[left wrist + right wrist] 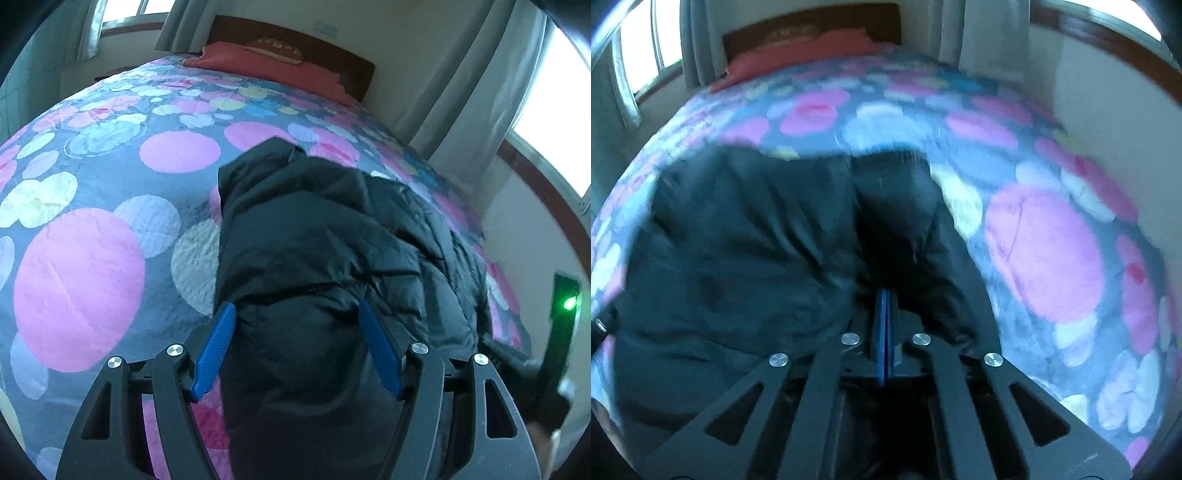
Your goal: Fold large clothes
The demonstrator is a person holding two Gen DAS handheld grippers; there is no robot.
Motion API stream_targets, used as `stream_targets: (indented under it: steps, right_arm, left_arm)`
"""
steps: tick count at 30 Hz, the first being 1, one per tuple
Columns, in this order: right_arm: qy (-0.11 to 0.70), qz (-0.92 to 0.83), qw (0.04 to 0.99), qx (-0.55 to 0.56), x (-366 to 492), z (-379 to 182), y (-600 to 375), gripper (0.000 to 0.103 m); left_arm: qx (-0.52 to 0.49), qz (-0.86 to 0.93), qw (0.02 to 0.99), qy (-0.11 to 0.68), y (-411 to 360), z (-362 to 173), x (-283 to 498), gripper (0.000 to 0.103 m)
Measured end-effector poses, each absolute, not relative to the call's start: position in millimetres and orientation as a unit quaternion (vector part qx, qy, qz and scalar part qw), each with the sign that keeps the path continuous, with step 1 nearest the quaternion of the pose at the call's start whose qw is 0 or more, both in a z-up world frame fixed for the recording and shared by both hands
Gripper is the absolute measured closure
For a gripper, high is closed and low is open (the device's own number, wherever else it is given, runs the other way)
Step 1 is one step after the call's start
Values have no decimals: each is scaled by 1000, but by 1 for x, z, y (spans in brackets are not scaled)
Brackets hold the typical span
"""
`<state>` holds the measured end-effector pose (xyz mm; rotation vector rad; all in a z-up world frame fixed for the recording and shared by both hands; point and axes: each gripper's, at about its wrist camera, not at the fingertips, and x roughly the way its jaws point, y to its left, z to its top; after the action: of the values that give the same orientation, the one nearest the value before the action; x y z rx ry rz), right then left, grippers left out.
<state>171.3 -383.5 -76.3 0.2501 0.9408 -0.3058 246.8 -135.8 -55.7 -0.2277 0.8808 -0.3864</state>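
One black jacket on bedspread.

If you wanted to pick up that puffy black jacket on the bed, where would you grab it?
I would probably pinch the puffy black jacket along its straight left edge, where it meets the spotted pink and grey bedspread, coming in from the bedspread side. That edge lies clear and raised in the left view, so one finger could slip under it. The middle is a broad padded mound, too wide for a hand-held gripper.

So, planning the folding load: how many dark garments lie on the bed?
1: a black puffy jacket lying on the circle-patterned bedspread; anything beneath it is hidden.
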Motion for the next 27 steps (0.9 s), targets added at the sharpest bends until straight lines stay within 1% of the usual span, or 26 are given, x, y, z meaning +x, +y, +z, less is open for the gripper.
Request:
stream_targets:
  steps: [5,9,12,18,20,21,22,23,25,27]
  right_arm:
    - [433,-153,882,109,169,-89,-379,103]
    - [415,-160,890,102,164,-101,-373,103]
    - [415,-163,890,96,167,-101,-372,103]
    - [411,-154,892,105,160,-90,-373,103]
    - [408,-152,893,113,154,-83,-374,101]
    - [405,-152,894,117,153,-80,-374,99]
    - [400,-151,896,123,150,-75,-375,93]
    - [396,-151,897,125,147,-71,-374,89]
    - [385,-153,902,126,142,-60,-373,74]
    - [374,-152,906,127,141,-50,-371,65]
  left_arm:
    - [-71,-170,889,420,-151,-66,250,32]
    - [-59,-166,892,416,-155,-74,252,31]
    - [-43,-157,896,413,-160,-80,253,31]
    - [-66,-167,890,418,-149,-73,252,31]
    - [-82,-171,885,425,-142,-69,252,31]
    - [-90,-171,883,428,-139,-68,251,31]
    - [-99,-170,880,432,-136,-67,250,31]
    - [-104,-169,879,434,-134,-67,250,31]
    - [-103,-168,880,432,-132,-66,249,31]
    - [-95,-166,884,427,-134,-64,246,31]
